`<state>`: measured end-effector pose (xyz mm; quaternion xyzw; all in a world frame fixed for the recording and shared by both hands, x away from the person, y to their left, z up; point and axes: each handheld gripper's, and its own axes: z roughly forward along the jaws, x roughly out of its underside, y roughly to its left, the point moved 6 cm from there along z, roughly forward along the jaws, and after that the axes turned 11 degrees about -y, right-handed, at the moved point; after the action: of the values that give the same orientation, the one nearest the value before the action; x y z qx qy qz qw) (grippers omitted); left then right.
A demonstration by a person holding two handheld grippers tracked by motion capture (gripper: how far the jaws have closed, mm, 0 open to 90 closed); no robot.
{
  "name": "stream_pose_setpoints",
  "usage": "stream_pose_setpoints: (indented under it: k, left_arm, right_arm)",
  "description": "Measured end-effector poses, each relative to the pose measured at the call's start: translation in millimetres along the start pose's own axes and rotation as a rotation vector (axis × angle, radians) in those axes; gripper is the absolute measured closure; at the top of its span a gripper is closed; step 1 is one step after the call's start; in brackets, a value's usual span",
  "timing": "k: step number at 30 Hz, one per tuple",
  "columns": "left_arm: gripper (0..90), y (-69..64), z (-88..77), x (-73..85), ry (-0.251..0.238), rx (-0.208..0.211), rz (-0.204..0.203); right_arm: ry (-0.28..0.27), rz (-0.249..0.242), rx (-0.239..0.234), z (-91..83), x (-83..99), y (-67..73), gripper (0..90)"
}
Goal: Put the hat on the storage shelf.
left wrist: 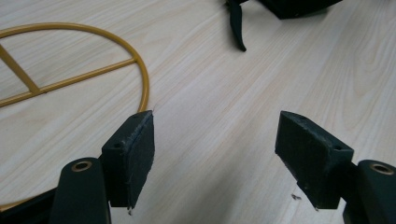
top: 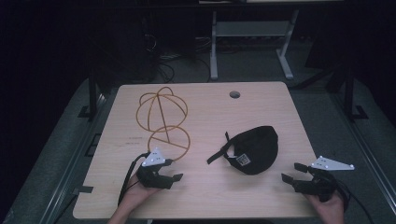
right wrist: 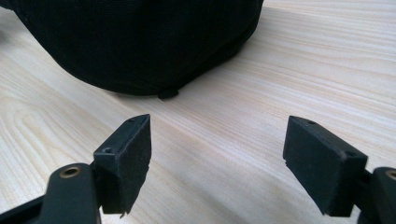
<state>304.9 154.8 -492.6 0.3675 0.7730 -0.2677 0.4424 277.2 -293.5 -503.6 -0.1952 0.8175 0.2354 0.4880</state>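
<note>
The black cap lay flat on the table, right of the middle, with the yellow wire stand far to its left, and your left gripper and right gripper were both spread wide and held nothing, so it looked like nothing was done yet.

The worktop is pale wood with rounded corners and a round hole near its far edge. A yellow wire frame lies on its far left; a black cap lies right of centre, its strap trailing left.
</note>
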Motion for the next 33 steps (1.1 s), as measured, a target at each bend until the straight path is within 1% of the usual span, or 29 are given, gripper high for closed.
stream_pose_setpoints:
  k: [1, 3, 4, 7, 10, 15, 18, 19, 21, 22, 23, 26, 29, 31, 33]
  left_arm:
    - [28.2, -0.3, 0.6, -0.1, 0.003, 0.001, 0.005]
    - [28.2, -1.2, 1.9, 0.3, 0.011, 0.007, 0.009]
    - [28.2, -1.4, 1.8, 0.6, 0.019, 0.011, 0.014]
    - [28.2, -2.3, 1.7, -0.3, 0.014, 0.012, 0.015]
    - [28.2, -5.4, 1.0, -2.2, 0.002, 0.015, 0.006]
    - [28.0, -8.0, 1.0, -4.2, 0.001, 0.020, 0.019]
    - [27.8, -14.9, 0.2, -11.8, -0.035, 0.046, 0.007]
    - [27.8, -14.9, 0.2, -11.8, -0.035, 0.046, 0.007]
    - [27.5, -19.9, 2.5, -18.4, -0.053, 0.064, 0.012]
    - [27.4, -20.8, 3.6, -20.6, -0.053, 0.067, 0.022]
    - [27.0, -22.2, 4.9, -22.7, -0.055, 0.071, 0.024]
    - [26.9, -27.2, 9.1, -29.3, -0.064, 0.087, 0.014]
    - [26.9, -29.7, 12.3, -32.9, -0.057, 0.095, 0.022]
    - [26.9, -35.2, 16.7, -36.9, -0.046, 0.112, 0.031]
    - [26.9, -36.8, 17.7, -38.3, -0.047, 0.118, 0.034]
  right_arm:
    - [-0.004, -0.008, -0.002, 0.3, -0.1, -0.6, 23.3]
    - [0.001, -0.001, -0.001, 0.1, 0.1, -0.6, 23.3]
    - [-0.003, -0.007, -0.002, 0.6, -0.2, -1.5, 23.3]
    - [-0.007, -0.009, -0.003, 0.5, -0.7, -2.0, 23.3]
    - [-0.007, -0.008, -0.005, -0.4, -0.6, -0.6, 23.2]
    - [-0.011, -0.022, -0.005, -1.0, -2.5, 2.4, 23.3]
    - [-0.009, -0.026, -0.002, -1.0, -2.4, 4.3, 23.3]
    - [-0.007, -0.023, -0.002, -0.6, -2.3, 4.3, 23.3]
    - [-0.008, -0.027, -0.005, 0.2, -2.5, 4.1, 23.3]
    - [-0.004, -0.026, -0.004, 0.5, -2.4, 4.1, 23.2]
    - [-0.003, -0.026, -0.004, 1.1, -2.3, 4.0, 23.3]
    - [0.000, -0.025, -0.006, 1.3, -1.5, 4.0, 23.2]
    - [-0.005, -0.024, -0.009, 0.6, -1.4, 4.3, 23.2]
    - [-0.006, -0.026, -0.012, 0.3, -2.0, 5.0, 23.2]
    - [-0.007, -0.024, -0.014, 0.2, -2.2, 5.5, 23.2]
